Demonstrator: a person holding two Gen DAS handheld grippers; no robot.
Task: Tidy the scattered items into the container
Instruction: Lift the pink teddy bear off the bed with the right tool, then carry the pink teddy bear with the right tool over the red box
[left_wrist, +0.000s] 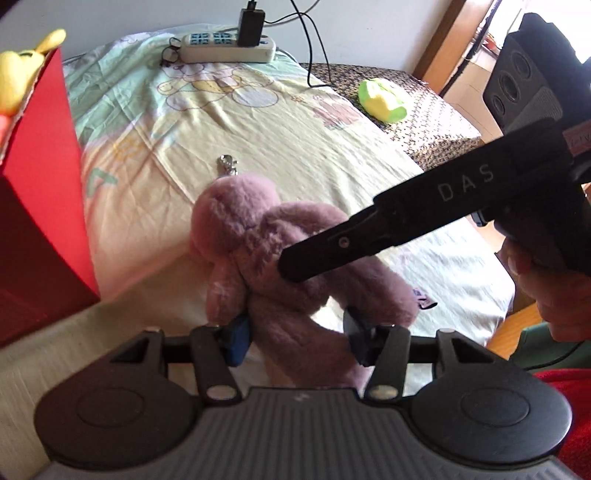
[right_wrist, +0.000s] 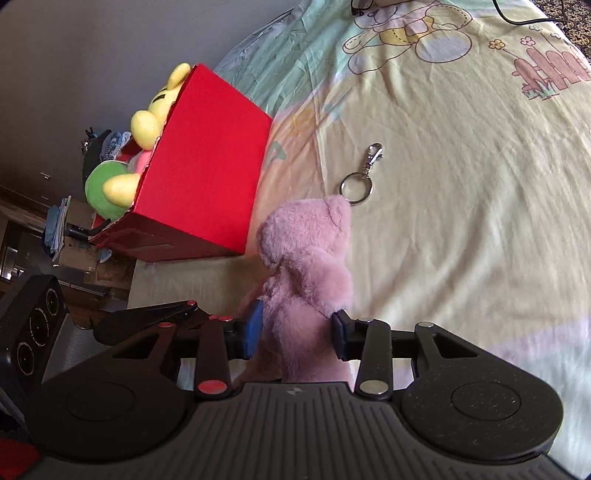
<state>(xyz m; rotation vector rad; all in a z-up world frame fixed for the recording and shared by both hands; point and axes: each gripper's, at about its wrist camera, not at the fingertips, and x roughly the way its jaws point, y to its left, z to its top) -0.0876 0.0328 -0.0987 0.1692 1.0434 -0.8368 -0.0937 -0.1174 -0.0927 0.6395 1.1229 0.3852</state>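
We hold both tools pitched down over the bedsheet (right_wrist: 461, 184). Left gripper (left_wrist: 295, 328) and right gripper (right_wrist: 297, 332) each pinch the pink plush toy (left_wrist: 258, 251) low on its body, beside the red box (right_wrist: 207, 158). Our right hand (left_wrist: 546, 284) grips its handle.

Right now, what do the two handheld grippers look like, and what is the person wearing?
Both are black, with a ribbed grey body, two round black discs and blue pads. The left gripper has silver pivot studs; the right gripper has red studs on one side and silver on the other, and "DAS" lettered along its finger. A red sleeve shows.
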